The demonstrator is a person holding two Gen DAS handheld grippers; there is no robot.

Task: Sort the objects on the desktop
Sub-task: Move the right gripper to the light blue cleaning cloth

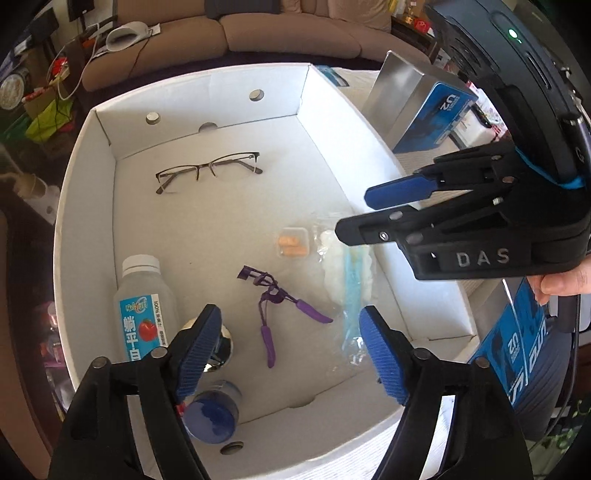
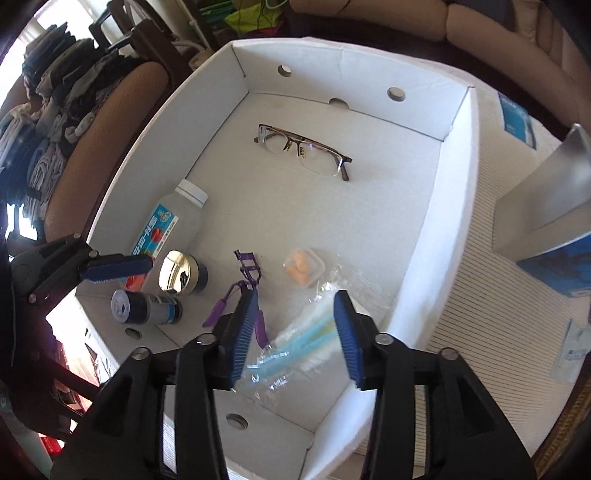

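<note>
A white cardboard box (image 1: 85, 177) (image 2: 454, 206) holds the objects. Glasses (image 1: 208, 170) (image 2: 304, 149) lie at the far end. A juice bottle (image 1: 142, 299) (image 2: 168, 225), a gold-lidded jar (image 2: 177, 273), a blue-capped small bottle (image 1: 214, 413) (image 2: 144, 308), a purple eyelash curler (image 1: 275, 306) (image 2: 247, 269), a clear case of orange earplugs (image 1: 293, 245) (image 2: 303, 271) and a plastic bag of cotton swabs (image 1: 349, 284) (image 2: 306, 343) lie near the front. My left gripper (image 1: 291, 354) is open above the curler. My right gripper (image 2: 295, 332) (image 1: 354, 206) is open above the swab bag.
Blue product boxes (image 1: 436, 118) and a silver box (image 1: 399, 96) stand right of the white box on a striped mat (image 2: 491, 295). A brown sofa (image 1: 258, 33) is behind. A chair with clothes (image 2: 74, 122) stands to the left.
</note>
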